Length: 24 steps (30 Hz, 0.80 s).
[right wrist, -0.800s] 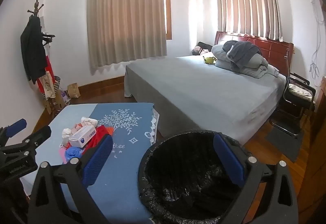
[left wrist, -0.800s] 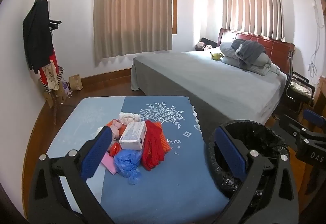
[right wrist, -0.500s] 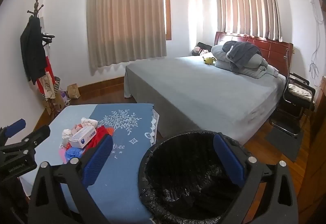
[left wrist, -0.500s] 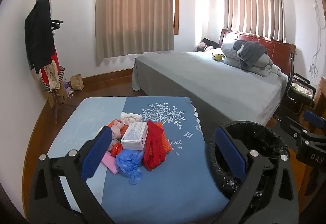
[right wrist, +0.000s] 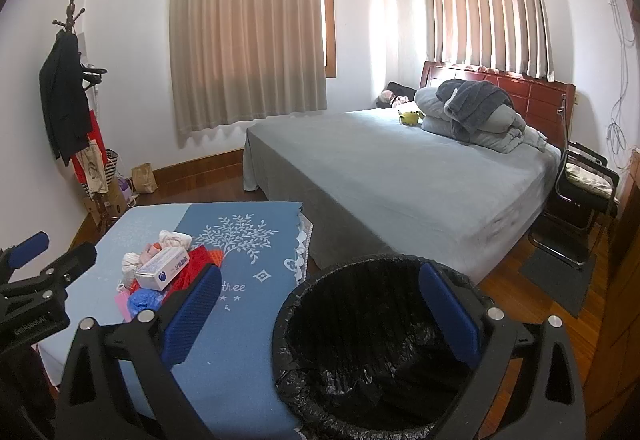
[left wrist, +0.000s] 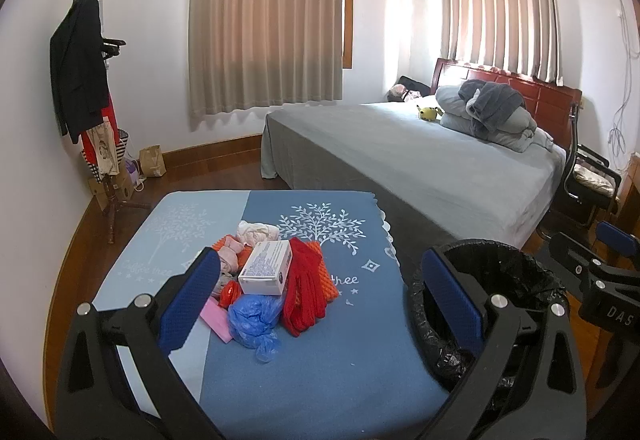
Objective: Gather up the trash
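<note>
A pile of trash lies on a blue tablecloth (left wrist: 320,360): a white box (left wrist: 266,272), red gloves (left wrist: 304,290), a crumpled blue plastic bag (left wrist: 254,320), a pink sheet (left wrist: 216,320) and white crumpled paper (left wrist: 256,232). A black-lined trash bin (left wrist: 492,296) stands right of the table. My left gripper (left wrist: 320,296) is open and empty, above the table's near side, short of the pile. My right gripper (right wrist: 320,308) is open and empty, over the bin's (right wrist: 360,352) near rim. The pile shows at the left in the right wrist view (right wrist: 160,272).
A grey bed (left wrist: 420,160) with bedding stands behind the table. A coat rack (left wrist: 92,100) with clothes and bags is at the left wall. A black chair (left wrist: 588,184) stands at the right. Wooden floor surrounds the table.
Both views have barely shifted. The left gripper has edged slightly; the trash pile and bin have not moved. Both grippers stay open.
</note>
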{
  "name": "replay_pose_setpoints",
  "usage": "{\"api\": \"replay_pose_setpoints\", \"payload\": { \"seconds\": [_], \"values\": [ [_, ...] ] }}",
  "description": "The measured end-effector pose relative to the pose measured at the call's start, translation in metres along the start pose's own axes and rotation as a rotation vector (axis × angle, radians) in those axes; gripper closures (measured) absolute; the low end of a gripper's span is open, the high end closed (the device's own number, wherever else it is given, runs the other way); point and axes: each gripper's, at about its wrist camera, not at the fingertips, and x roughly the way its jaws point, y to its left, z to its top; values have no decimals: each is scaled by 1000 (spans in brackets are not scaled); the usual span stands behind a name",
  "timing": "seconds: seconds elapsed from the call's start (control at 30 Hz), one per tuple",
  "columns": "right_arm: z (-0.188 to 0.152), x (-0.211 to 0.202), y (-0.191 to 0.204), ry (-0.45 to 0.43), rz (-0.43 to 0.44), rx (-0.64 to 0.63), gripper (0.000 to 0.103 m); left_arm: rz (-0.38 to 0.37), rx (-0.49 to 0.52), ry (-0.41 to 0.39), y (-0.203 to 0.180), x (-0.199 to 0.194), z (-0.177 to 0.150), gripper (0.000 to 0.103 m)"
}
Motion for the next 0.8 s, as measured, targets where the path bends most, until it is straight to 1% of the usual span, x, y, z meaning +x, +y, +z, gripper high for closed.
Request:
{"api": "replay_pose_setpoints", "payload": {
  "seconds": [0.8],
  "values": [
    [-5,4,1,6,0,2,6,0,-2,1,1,1,-1,5]
  ]
}}
